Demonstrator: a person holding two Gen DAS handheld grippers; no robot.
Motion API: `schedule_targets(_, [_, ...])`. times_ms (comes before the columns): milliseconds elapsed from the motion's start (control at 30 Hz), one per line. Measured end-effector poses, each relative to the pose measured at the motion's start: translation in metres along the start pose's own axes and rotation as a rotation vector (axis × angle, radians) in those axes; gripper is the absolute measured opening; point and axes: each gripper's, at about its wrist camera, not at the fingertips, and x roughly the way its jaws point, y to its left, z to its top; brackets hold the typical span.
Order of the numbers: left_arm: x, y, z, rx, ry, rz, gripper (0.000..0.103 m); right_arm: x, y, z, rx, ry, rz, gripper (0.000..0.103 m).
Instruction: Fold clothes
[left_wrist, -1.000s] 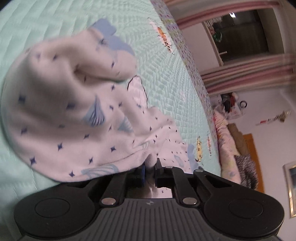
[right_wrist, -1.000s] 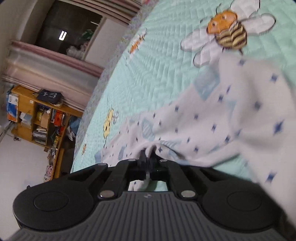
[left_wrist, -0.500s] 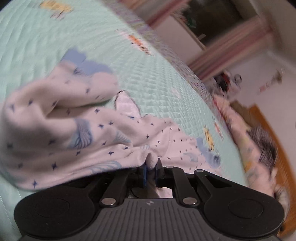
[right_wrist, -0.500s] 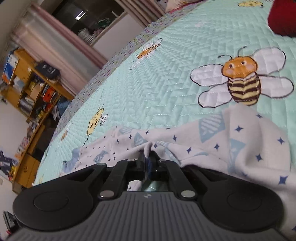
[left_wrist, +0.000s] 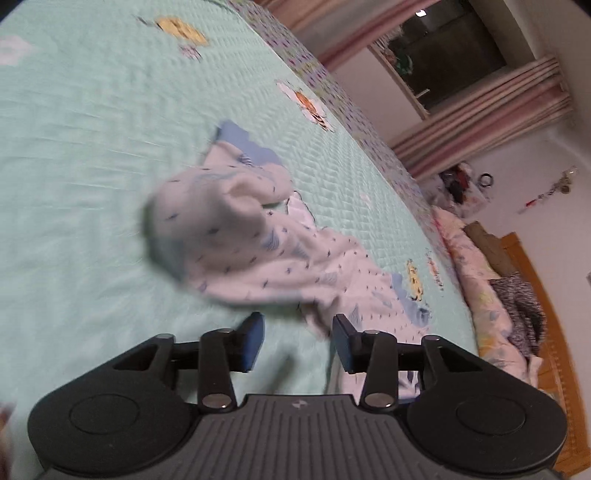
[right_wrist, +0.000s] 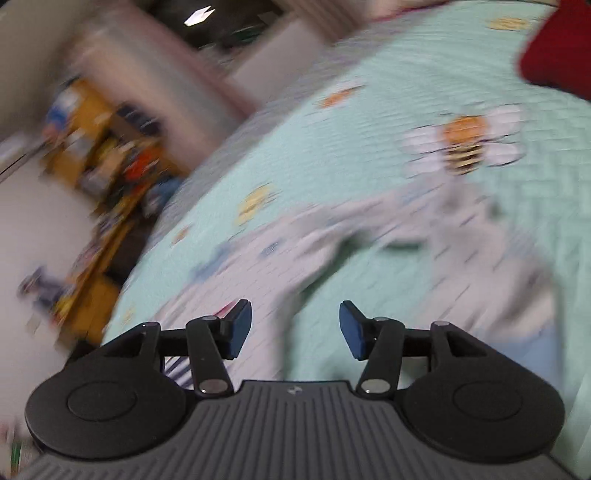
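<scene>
Item: white star-print garment (left_wrist: 258, 258), lying bunched and rumpled on the mint quilted bedspread (left_wrist: 92, 147), one part humped up, no flat fold visible. Left gripper (left_wrist: 298, 343): jaws spread, nothing held. Right gripper (right_wrist: 295, 332): jaws spread, nothing held; view heavily blurred, so cloth outline is possibly misread. Folding judged incomplete.

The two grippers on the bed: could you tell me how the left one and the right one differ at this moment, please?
The left gripper has a loose edge of the white star-print garment close by its inner finger; the right gripper has only mint quilt in its gap. The left wrist view is fairly sharp; the right wrist view is heavily blurred. Both are open, holding nothing, with blue pads.
</scene>
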Motion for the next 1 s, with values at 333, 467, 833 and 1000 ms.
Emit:
schedule_targets(333, [-0.013, -0.032, -0.088, 0.243, 0.194, 0.080, 0.000, 0.004, -0.019, -0.053, 0.114, 0.157, 0.025, 0.000])
schedule_targets(467, [-0.039, -0.022, -0.079, 0.203, 0.142, 0.124, 0.017, -0.024, -0.024, -0.049, 0.111, 0.090, 0.018, 0.018])
schedule_targets(833, [-0.068, -0.016, -0.082, 0.182, 0.099, 0.138, 0.084, -0.043, -0.020, -0.053, -0.036, 0.185, 0.031, 0.068])
schedule_targets(1000, [-0.032, -0.025, -0.067, 0.161, 0.113, 0.090, 0.091, -0.020, -0.029, -0.049, 0.040, 0.185, 0.110, 0.067])
